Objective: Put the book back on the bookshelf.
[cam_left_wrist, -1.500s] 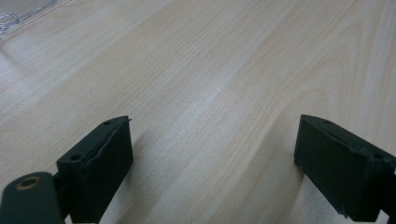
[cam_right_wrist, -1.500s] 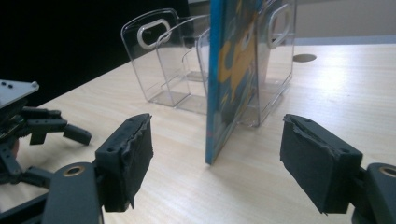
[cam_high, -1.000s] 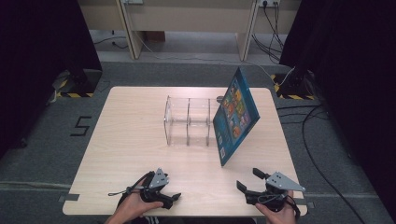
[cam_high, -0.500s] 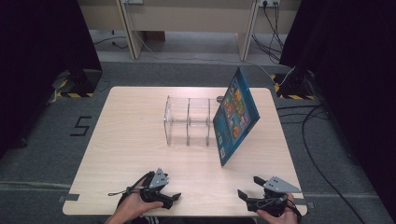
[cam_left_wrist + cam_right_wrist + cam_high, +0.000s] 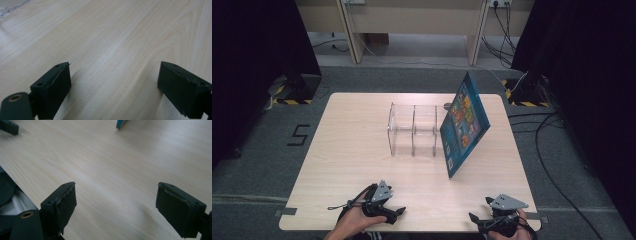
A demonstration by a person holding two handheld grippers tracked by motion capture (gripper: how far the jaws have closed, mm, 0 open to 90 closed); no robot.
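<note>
A clear acrylic rack (image 5: 413,131) with upright dividers stands at the middle of the table. A blue picture book (image 5: 464,125) leans tilted against the rack's right end. My left gripper (image 5: 394,214) rests near the table's front edge, left of centre, and is open. In the left gripper view, bare wood lies between its jaws (image 5: 113,85), and the rack's corner (image 5: 10,6) shows at top left. My right gripper (image 5: 476,220) sits at the front right edge, open, with nothing between its jaws (image 5: 115,205). The book's lower corner (image 5: 122,123) shows far ahead of it.
The light wooden table (image 5: 352,150) has open surface on its left half and along the front. The left gripper's jaw (image 5: 8,127) shows at the top left of the right gripper view. Grey floor, cables and dark curtains surround the table.
My right gripper has drawn back toward the table's near edge. The left gripper, the rack and the book have stayed put.
</note>
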